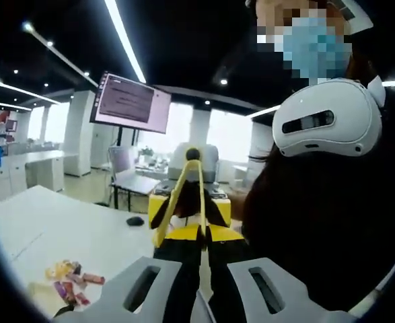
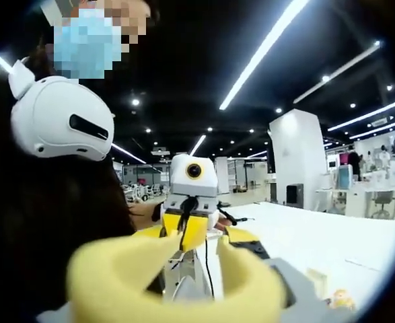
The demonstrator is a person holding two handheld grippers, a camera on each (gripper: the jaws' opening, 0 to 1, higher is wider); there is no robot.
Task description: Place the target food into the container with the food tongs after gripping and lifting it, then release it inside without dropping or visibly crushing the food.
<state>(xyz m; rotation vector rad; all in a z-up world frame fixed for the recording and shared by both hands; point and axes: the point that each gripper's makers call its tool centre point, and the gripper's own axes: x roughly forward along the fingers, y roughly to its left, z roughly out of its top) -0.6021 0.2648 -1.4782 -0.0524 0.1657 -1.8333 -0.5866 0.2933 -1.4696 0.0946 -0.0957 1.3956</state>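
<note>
Yellow food tongs (image 1: 175, 196) stand in the middle of the left gripper view, their two arms meeting at the top. The right gripper (image 1: 184, 232), yellow and black, holds them there. In the right gripper view the tongs' arms (image 2: 116, 276) loom large and blurred over my right gripper (image 2: 184, 282), which is shut on them. My left gripper (image 1: 200, 289) has its grey jaws apart with nothing between them; it also faces me across the gap (image 2: 186, 232). Several wrapped food pieces (image 1: 73, 279) lie on the white table (image 1: 62, 222) at lower left.
A person wearing a white headset (image 1: 325, 121) stands close behind both grippers (image 2: 59, 118). A black mouse (image 1: 135, 221) lies on the table. A monitor (image 1: 131, 101) stands beyond it. A small yellow item (image 2: 342, 299) sits on the white table (image 2: 318, 235).
</note>
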